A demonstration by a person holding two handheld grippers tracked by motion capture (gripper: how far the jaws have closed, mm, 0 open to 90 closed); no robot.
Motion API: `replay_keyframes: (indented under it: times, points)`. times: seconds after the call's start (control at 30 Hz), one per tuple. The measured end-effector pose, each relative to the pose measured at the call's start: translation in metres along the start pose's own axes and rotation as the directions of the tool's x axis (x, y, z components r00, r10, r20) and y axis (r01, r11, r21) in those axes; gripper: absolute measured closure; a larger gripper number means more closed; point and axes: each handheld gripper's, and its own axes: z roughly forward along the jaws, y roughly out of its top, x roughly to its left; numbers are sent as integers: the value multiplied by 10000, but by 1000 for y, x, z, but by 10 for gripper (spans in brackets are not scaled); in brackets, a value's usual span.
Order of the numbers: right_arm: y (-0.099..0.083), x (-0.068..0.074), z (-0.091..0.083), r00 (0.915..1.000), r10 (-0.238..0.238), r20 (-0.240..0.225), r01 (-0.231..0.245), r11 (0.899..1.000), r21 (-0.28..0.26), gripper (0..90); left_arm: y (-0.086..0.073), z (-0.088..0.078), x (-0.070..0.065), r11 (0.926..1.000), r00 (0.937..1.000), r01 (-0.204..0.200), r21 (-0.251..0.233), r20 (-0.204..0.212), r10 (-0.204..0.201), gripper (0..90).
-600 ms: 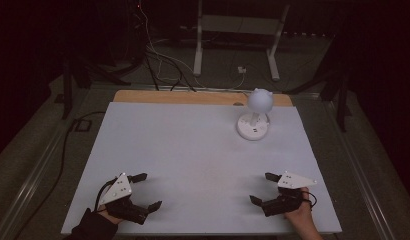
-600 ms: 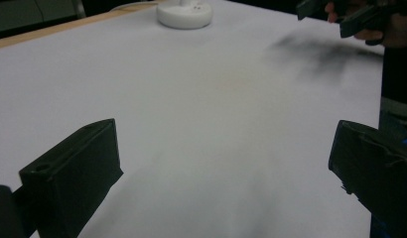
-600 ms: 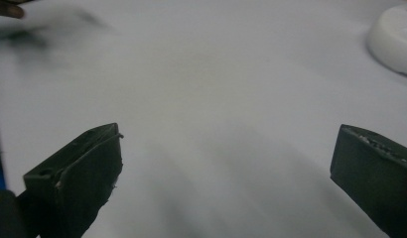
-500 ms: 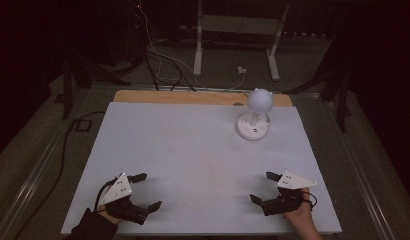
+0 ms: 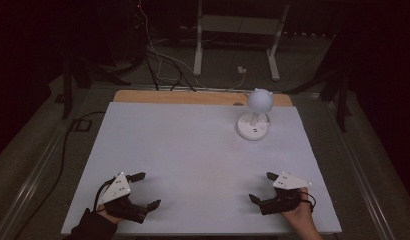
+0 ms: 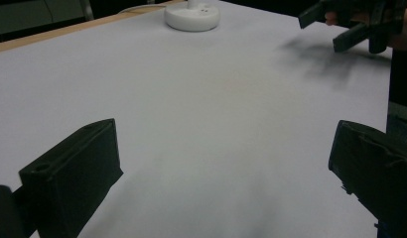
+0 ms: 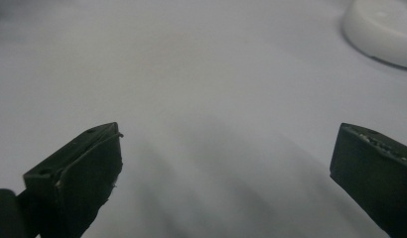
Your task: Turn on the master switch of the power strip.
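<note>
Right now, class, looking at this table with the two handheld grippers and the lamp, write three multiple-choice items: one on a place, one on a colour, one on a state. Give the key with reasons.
1. Where does the lamp stand on the table?
A. far right part
B. near left corner
C. centre front edge

2. What colour is the lamp's round base?
A. red
B. white
C. black

3. How do the fingers of the right gripper stand?
A. shut on the lamp
B. shut on nothing
C. open, nothing between them

Key: 1 A, the high view shows it far off, to the right. 2 B, base and globe are white. 3 C, the right gripper view shows the fingers wide apart over bare table.
</note>
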Motion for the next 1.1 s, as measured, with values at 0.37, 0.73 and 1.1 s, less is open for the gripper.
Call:
replay_keyframes:
  times: [0.37,0.73,1.1]
  points:
    - [8,12,1,9975,-120,-701,120,9999,-16,0,0,1,-3,9995,9995,-300,50,19,300,3]
    - [23,21,-1,9902,199,-1380,-195,9998,42,0,0,1,-2,9998,9998,-192,9,56,192,3]
    - [36,21,-5,9894,213,-1439,-287,9983,-498,0,1,1,-3,9999,9998,-161,-15,69,161,3]
